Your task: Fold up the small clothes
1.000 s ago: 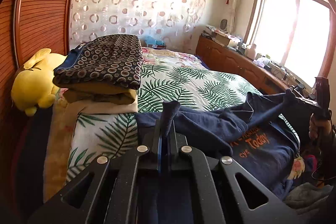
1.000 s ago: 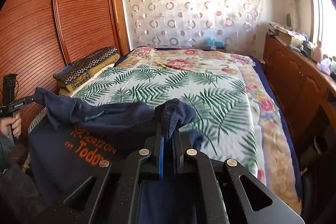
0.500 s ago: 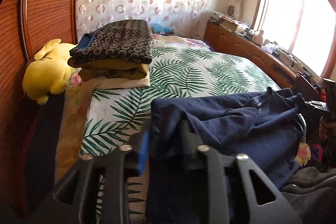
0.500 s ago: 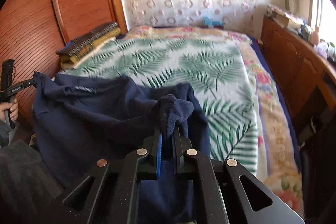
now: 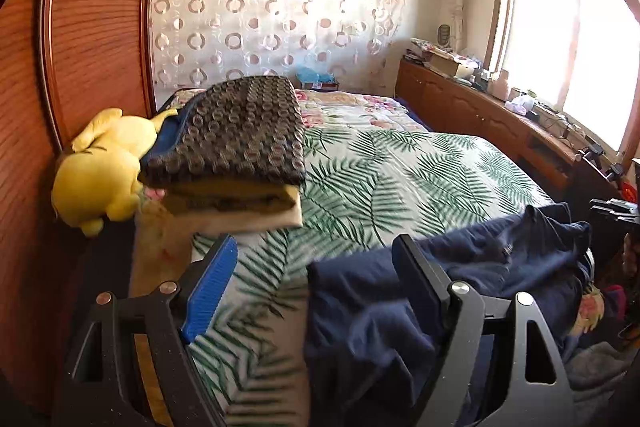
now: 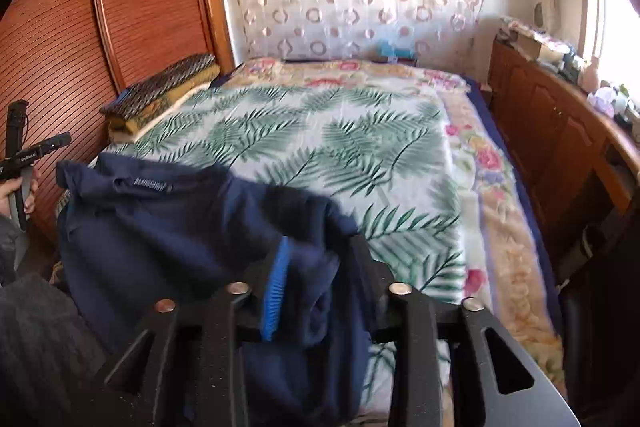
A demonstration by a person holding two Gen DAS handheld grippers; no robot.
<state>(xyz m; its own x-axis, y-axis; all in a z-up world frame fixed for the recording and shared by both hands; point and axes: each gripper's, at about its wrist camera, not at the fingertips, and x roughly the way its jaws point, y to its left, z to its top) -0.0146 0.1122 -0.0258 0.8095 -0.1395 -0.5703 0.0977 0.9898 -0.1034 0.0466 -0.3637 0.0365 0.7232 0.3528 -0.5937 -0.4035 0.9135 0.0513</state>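
A navy blue shirt (image 5: 460, 291) lies rumpled on the near edge of the bed; it also shows in the right wrist view (image 6: 168, 227). My left gripper (image 5: 314, 251) is open wide above the shirt's left edge, with nothing between its fingers. My right gripper (image 6: 318, 251) is open, its fingers on either side of a fold of the shirt's right end. The left gripper also shows at the far left of the right wrist view (image 6: 44, 147).
The bed (image 5: 400, 167) has a palm-leaf cover. A stack of folded blankets (image 5: 236, 143) and a yellow plush toy (image 5: 100, 171) sit at its left side by the wooden wardrobe (image 5: 80, 47). A wooden cabinet (image 6: 560, 131) runs along the right.
Both grippers were shut on the shirt and held it up. They lowered it onto the bed and opened, the left first. The shirt now lies loose.
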